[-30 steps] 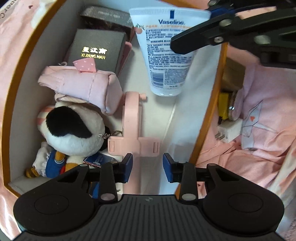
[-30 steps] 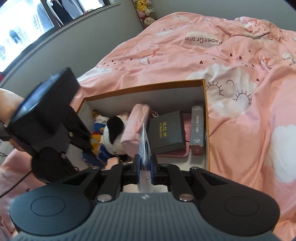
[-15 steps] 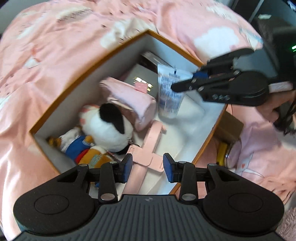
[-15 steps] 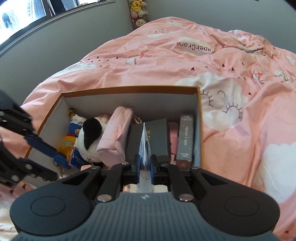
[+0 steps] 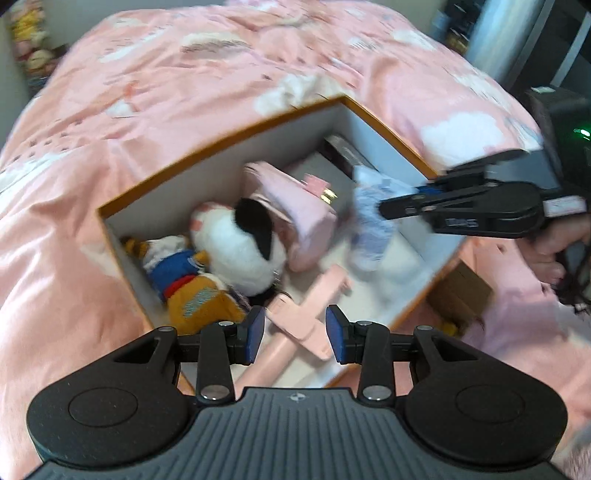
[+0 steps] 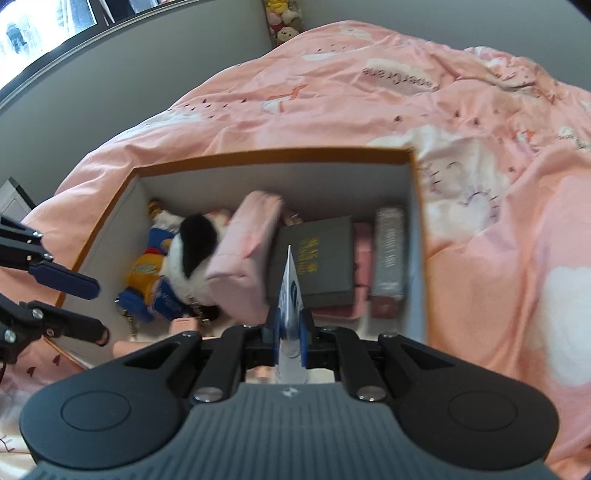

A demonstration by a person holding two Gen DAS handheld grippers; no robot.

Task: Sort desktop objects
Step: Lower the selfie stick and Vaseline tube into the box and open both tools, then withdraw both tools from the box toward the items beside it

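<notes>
An orange-rimmed box (image 5: 221,142) (image 6: 273,157) lies on the pink bed. It holds a black-and-white plush (image 5: 240,251) (image 6: 192,247), a pink pouch (image 5: 295,206) (image 6: 243,266), a dark box with gold lettering (image 6: 314,258) and a pink phone holder (image 5: 306,314). My right gripper (image 6: 290,343) is shut on a white Vaseline tube (image 6: 290,295) (image 5: 369,221), held over the box's near side. My left gripper (image 5: 295,332) is open and empty above the phone holder.
A grey boxed item (image 6: 389,254) stands along the box's right wall. A brown carton (image 5: 461,295) lies outside the box on the pink duvet (image 5: 184,74). Plush toys (image 6: 284,22) sit by the far grey wall.
My left gripper has pulled up and back from the box, so the whole box now shows. The right gripper still holds the tube over the box and has shifted slightly.
</notes>
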